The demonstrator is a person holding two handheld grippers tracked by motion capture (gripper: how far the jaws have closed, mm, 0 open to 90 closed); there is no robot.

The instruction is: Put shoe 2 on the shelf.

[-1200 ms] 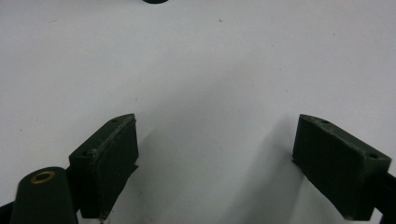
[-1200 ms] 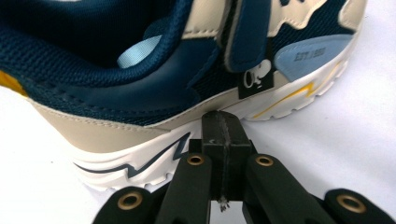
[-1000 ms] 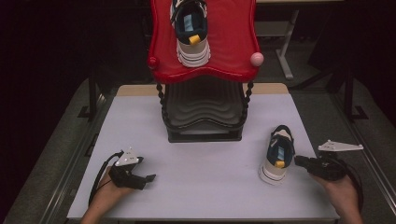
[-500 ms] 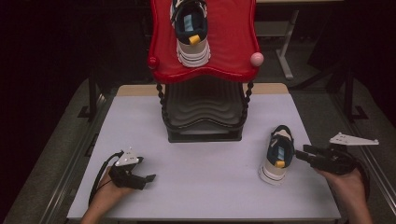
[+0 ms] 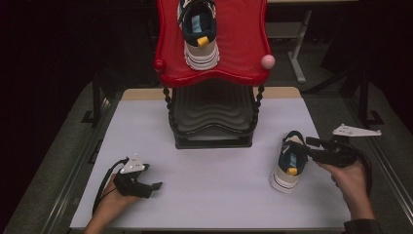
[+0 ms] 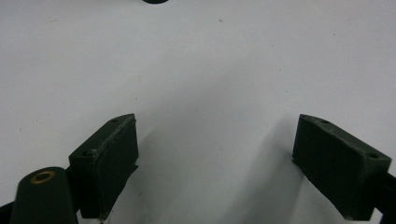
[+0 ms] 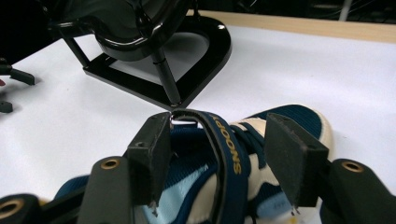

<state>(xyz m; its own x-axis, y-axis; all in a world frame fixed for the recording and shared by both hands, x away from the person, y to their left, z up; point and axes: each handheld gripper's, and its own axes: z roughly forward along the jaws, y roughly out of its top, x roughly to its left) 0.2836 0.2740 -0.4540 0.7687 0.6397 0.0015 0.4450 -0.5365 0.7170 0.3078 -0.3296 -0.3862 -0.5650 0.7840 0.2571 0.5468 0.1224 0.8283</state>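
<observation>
Resting on the white surface [image 5: 214,170] at the right, a navy, cream and pale-blue shoe [image 5: 289,161] lay with its toe toward the person and its heel toward the rack. From above, the right gripper [image 5: 311,146] hid part of the shoe's far side. In the right gripper view that gripper [image 7: 219,154] had its jaws partly apart, having just been opening; the heel strap [image 7: 224,144] stood between the pads without either pad clearly pressing it. The strap read "SNOOPY" in gold letters, the last letter half lost in the curve. The bottom edge of that view cut off the shoe's toe.

A second shoe [image 5: 198,34] sat on the red top shelf [image 5: 243,53], its upper end cut off by the frame. Below it, the black lower tiers [image 5: 213,117] were dark and hard to separate. A pink ball [image 5: 268,61] capped the shelf's right corner.

The left gripper [image 5: 155,186] lay near the surface's front left edge, held by a hand [image 5: 112,197]. In its own view the left gripper [image 6: 215,163] stood wide open with nothing but bare surface between the jaws.

Open room spread across the middle of the surface between the two grippers. Dark surroundings hid whatever lay beyond the edges.
</observation>
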